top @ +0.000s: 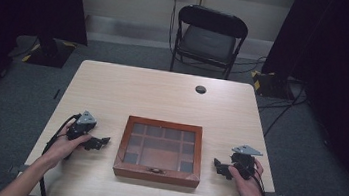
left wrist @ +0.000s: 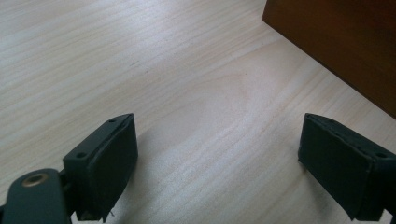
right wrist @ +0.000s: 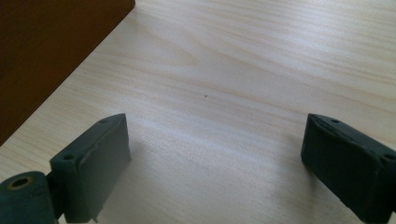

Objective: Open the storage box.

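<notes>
A brown wooden box with a glass lid over several compartments lies shut near the table's front edge. My left gripper rests on the table to the box's left, jaws pointing at the box. It is open, with bare wood between its pads. My right gripper rests to the box's right, also pointing at the box and open, nothing between its pads. The box's dark side appears at the upper right of the left gripper view. In the right gripper view the box's side is at the upper left.
The light wooden table has a round cable hole near its far edge. A black folding chair stands behind the table. Cables run over the grey carpet at the right.
</notes>
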Available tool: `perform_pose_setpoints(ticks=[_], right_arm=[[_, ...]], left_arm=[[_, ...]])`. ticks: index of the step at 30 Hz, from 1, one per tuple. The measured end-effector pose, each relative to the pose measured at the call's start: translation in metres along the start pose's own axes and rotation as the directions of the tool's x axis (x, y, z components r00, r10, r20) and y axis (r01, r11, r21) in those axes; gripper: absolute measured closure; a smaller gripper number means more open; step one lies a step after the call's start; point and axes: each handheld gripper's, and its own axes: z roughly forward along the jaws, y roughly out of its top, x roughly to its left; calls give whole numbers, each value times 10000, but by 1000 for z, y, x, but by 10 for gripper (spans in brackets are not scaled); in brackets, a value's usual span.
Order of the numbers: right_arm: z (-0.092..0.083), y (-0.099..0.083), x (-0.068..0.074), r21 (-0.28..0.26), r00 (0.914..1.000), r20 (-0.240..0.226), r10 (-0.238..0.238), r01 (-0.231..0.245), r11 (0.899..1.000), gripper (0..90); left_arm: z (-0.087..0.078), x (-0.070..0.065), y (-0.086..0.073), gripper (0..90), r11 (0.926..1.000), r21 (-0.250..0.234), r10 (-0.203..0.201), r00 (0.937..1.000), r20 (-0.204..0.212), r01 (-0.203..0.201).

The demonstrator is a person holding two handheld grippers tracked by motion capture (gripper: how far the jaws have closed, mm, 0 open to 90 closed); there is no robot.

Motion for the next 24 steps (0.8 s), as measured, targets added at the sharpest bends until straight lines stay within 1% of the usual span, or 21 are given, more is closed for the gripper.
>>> perform_pose_setpoints(ticks=[4,5,6,7,8,9,11,12,13,16,17,22,24], right_arm=[[0,0,0,31,10000,-19,23,-23,10000,73],[0,1,-1,33,10000,-46,-55,55,10000,77],[0,1,-1,33,10000,-46,-55,55,10000,77],[0,3,0,195,10000,-85,-31,33,9998,104],[0,3,0,195,10000,-85,-31,33,9998,104],[-2,5,1,251,9999,-119,-18,21,9997,154],[-1,6,1,261,9999,-109,-57,60,9996,145],[-2,7,2,210,9997,-263,-4,9,9998,158],[-3,8,3,174,9996,-269,-84,88,9998,187],[-6,11,3,149,9994,-335,-76,81,9999,187],[-10,14,3,-89,9994,-360,-1,-2,10000,206],[-17,20,3,-341,9986,-526,116,-134,9993,219],[-22,23,3,-406,9965,-809,224,-258,9988,256]], left_arm=[[0,0,0,108,10000,-32,-15,10000,-29,14],[0,0,1,103,10000,49,70,9999,-94,-69],[0,0,1,98,10000,49,70,9999,-94,-69],[1,0,1,95,10000,43,82,10000,-54,-82],[1,0,1,94,10000,43,82,10000,-54,-82],[1,0,1,94,9999,44,93,9999,-56,-93],[1,0,1,94,9999,48,103,9999,-64,-103],[1,0,1,94,10000,42,85,9999,-54,-84],[1,0,1,94,10000,45,85,9999,-55,-85],[1,0,1,94,9999,47,95,9999,-53,-95],[1,0,1,93,9999,48,108,9999,-46,-108],[1,1,1,92,9999,28,102,9999,-32,-102],[1,0,1,90,10000,58,78,9999,-67,-78]])
